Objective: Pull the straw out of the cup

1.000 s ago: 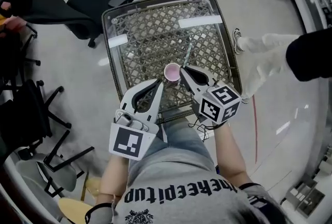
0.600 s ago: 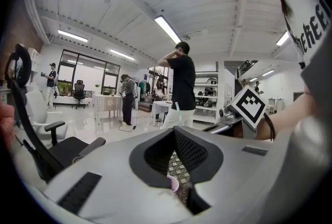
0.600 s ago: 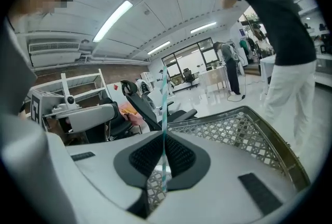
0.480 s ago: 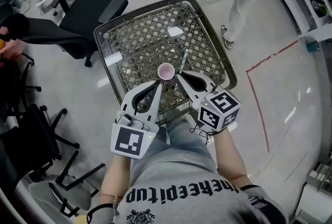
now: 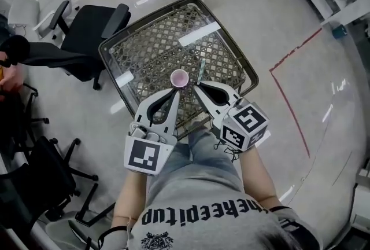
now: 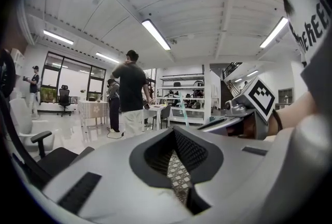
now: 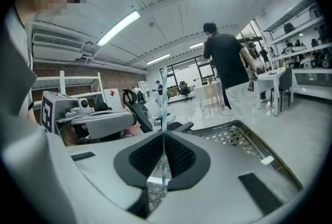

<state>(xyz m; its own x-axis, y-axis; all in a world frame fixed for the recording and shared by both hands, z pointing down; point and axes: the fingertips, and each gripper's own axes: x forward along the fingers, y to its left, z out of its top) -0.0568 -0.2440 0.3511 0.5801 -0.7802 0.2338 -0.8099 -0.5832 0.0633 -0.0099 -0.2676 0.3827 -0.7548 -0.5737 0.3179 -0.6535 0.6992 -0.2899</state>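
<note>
Your head camera looks steeply down past your chest at the lattice table (image 5: pixel 156 46), with the left gripper (image 5: pixel 175 92) and right gripper (image 5: pixel 198 87) close beneath. Each gripper view rides low behind its own jaws, facing nearly level across the room. The right gripper view shares table and straw (image 5: pixel 200 71) with the head view; each catches the other gripper at its side.

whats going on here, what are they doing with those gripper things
A person holds a gripper in each hand above a lattice-patterned table. The right gripper is shut on a thin greenish straw, which is out of the pink cup and held just beside it. The cup stands upright on the table. The left gripper is shut and empty, its tips near the cup.
</note>
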